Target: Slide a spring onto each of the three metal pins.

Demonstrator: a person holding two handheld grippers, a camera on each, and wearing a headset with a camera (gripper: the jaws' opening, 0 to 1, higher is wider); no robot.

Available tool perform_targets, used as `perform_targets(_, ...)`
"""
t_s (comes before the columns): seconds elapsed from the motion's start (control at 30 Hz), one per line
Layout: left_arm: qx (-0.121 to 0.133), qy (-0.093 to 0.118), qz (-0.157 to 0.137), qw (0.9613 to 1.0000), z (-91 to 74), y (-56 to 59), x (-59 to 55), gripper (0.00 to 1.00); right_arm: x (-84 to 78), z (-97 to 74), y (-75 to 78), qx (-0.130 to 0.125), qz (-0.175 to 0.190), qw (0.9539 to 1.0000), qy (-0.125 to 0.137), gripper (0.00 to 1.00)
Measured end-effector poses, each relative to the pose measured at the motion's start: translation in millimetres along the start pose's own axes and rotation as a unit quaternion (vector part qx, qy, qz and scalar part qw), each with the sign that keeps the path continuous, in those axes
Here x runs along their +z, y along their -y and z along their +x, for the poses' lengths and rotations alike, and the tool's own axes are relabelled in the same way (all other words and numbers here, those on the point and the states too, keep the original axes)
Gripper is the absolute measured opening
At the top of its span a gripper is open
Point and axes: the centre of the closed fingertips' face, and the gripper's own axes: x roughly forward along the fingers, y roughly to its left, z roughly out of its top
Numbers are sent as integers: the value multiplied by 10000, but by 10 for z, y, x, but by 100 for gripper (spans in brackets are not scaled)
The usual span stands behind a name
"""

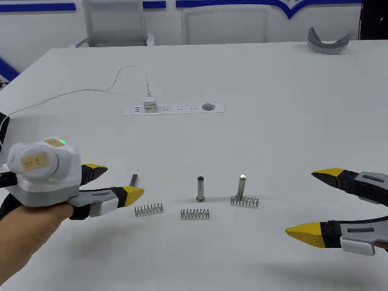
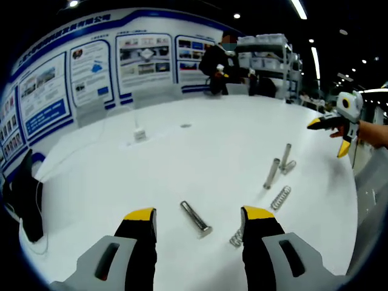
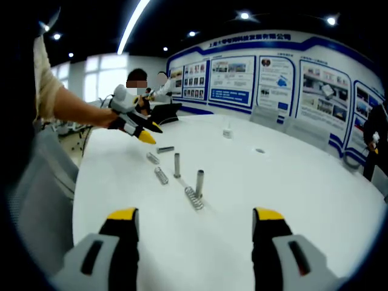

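Observation:
Three metal pins are on the white table [image 1: 273,121]. One pin [image 1: 133,179] lies flat at the left; two pins [image 1: 200,188] [image 1: 241,185] stand upright. Three springs [image 1: 148,210] [image 1: 194,213] [image 1: 245,201] lie loose in front of them, the right one touching its pin's base. My left gripper [image 1: 118,182] is open, its tips beside the lying pin [image 2: 196,218], with a spring [image 2: 236,237] by its right finger. My right gripper [image 1: 303,203] is open and empty, to the right of the upright pins [image 3: 199,183] [image 3: 177,165].
A white power strip [image 1: 176,109] with a plugged charger [image 1: 149,104] and its cable lies farther back. A grey curved object [image 1: 327,41] rests at the far right edge. Chairs [image 1: 115,21] stand behind the table. A person [image 2: 218,60] stands in the background.

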Motion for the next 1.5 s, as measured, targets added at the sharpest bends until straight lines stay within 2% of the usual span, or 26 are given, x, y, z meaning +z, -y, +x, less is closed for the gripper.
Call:
perform_targets(0.37,263,-336,-42,9991,248,-70,-7,46,-22,-7,-3,-6,-1,10000,-38,78)
perform_targets(0.53,394,-557,-50,9977,331,-106,-59,39,-42,-1,-8,13,10,10000,-62,77)
perform_targets(0.77,488,-742,-96,9960,435,-137,-92,32,-69,-1,-3,10,65,9999,-76,77)
perform_targets(1.27,663,-1271,-48,9897,514,-183,-222,14,-117,0,3,10,73,9999,-144,77)
perform_targets(1.5,687,-1342,-78,9885,523,-191,-237,12,-126,-4,9,3,84,9998,-154,77)
